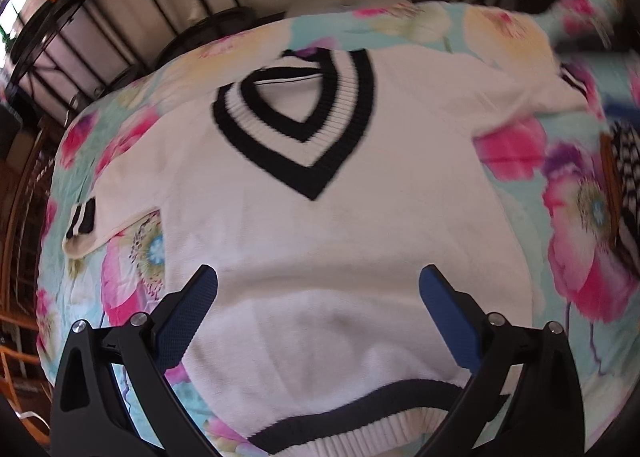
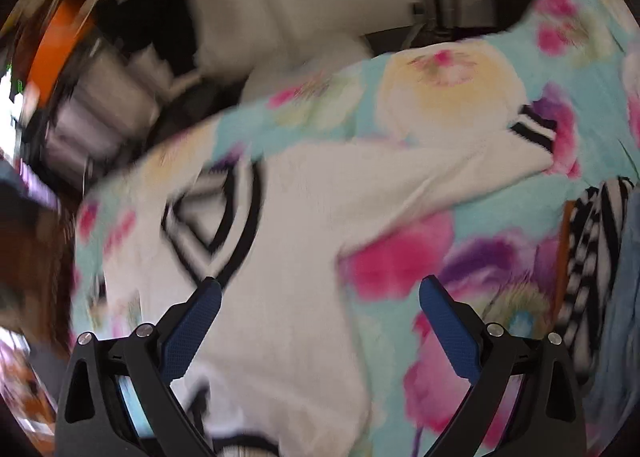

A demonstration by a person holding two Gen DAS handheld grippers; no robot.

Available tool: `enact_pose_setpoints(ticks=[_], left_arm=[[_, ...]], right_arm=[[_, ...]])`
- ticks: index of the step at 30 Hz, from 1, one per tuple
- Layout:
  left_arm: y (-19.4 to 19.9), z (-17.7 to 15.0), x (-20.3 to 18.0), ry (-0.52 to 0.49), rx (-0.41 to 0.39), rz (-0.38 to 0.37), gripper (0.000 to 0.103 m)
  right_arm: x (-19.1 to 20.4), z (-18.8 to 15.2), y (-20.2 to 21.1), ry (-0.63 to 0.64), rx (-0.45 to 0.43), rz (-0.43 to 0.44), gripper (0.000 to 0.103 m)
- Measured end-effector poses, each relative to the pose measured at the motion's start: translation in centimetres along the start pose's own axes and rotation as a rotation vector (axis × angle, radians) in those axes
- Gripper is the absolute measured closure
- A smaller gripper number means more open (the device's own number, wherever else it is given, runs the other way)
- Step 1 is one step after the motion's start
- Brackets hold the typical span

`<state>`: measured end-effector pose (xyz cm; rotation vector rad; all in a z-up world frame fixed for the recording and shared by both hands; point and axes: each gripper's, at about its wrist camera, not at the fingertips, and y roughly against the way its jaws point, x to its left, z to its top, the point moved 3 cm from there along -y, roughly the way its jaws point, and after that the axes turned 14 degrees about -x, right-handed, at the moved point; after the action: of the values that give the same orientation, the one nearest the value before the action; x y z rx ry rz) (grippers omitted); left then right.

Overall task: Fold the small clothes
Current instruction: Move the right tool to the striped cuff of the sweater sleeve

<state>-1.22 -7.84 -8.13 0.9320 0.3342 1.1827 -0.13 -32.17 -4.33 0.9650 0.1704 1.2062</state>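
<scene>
A small white knit sweater [image 1: 320,193] with a black-striped V-neck [image 1: 304,125] lies flat, front up, on a floral sheet; its hem [image 1: 360,417] has a black band. Its left sleeve cuff [image 1: 82,223] lies at the left, its right sleeve [image 1: 532,97] stretches out to the upper right. My left gripper [image 1: 318,281] is open and empty above the sweater's lower body. In the blurred right wrist view the sweater [image 2: 288,249] and its outstretched sleeve [image 2: 460,153] show; my right gripper [image 2: 320,289] is open and empty above the sweater's right side.
The floral turquoise and pink sheet [image 1: 560,217] covers the bed. A black-and-white patterned garment [image 1: 624,185] lies at the right edge and also shows in the right wrist view [image 2: 592,257]. A metal rail [image 1: 120,5] and dark clutter stand beyond the bed's far edge.
</scene>
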Motion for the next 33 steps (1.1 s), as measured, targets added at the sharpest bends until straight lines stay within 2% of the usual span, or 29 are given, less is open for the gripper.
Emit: enact_pose_setpoints(ticks=[3, 6, 7, 8, 12, 17, 18, 20, 22, 26, 29, 31, 33], left_arm=[[0.1, -0.2, -1.4, -0.094, -0.035, 0.036, 0.004], [-0.2, -0.3, -2.0, -0.136, -0.032, 0.053, 0.004], [-0.4, -0.3, -2.2, -0.131, -0.019, 0.042, 0.004], [-0.6, -0.3, -2.2, -0.125, -0.007, 0.033, 0.004], [-1.2, -0.6, -2.6, -0.106, 0.026, 0.025, 0.004], [-2.3, -1.0, -2.6, -0.101, 0.058, 0.017, 0.004], [-2.5, -1.1, -2.5, -0.099, 0.067, 0.017, 0.004], [-3.0, -1.2, -2.4, -0.086, 0.088, 0.011, 0.004], [-2.9, -1.1, -2.3, -0.063, 0.097, 0.002, 0.004], [-1.9, -0.5, -2.2, -0.055, 0.058, 0.008, 0.004], [-1.3, -0.2, -2.5, -0.064, 0.041, 0.006, 0.004], [-1.1, -0.2, -2.7, -0.064, 0.041, -0.01, 0.004], [-0.9, -0.2, -2.9, -0.071, 0.039, -0.013, 0.004]], right_arm=[[-5.7, 3.5, -1.2, -0.187, -0.101, 0.022, 0.003], [-10.1, 5.3, -2.9, -0.368, -0.114, 0.0, 0.005], [-10.5, 5.7, -3.4, -0.371, -0.112, -0.015, 0.006], [-10.7, 6.2, -4.0, -0.353, -0.111, -0.047, 0.007], [-9.6, 7.6, -7.5, -0.151, -0.105, -0.216, 0.007], [-8.1, 6.9, -12.8, 0.076, -0.009, -0.333, 0.008], [-8.1, 6.5, -13.5, 0.129, 0.014, -0.388, 0.008], [-9.1, 5.6, -13.6, 0.217, 0.039, -0.51, 0.008], [-10.3, 5.0, -13.0, 0.244, 0.074, -0.562, 0.008], [-14.5, 3.1, -10.2, 0.15, 0.153, -0.59, 0.008], [-13.9, 1.9, -8.5, 0.247, 0.168, -0.596, 0.009], [-13.6, 1.4, -7.5, 0.248, 0.177, -0.56, 0.009], [-13.8, 2.7, -6.3, 0.137, 0.098, -0.458, 0.01]])
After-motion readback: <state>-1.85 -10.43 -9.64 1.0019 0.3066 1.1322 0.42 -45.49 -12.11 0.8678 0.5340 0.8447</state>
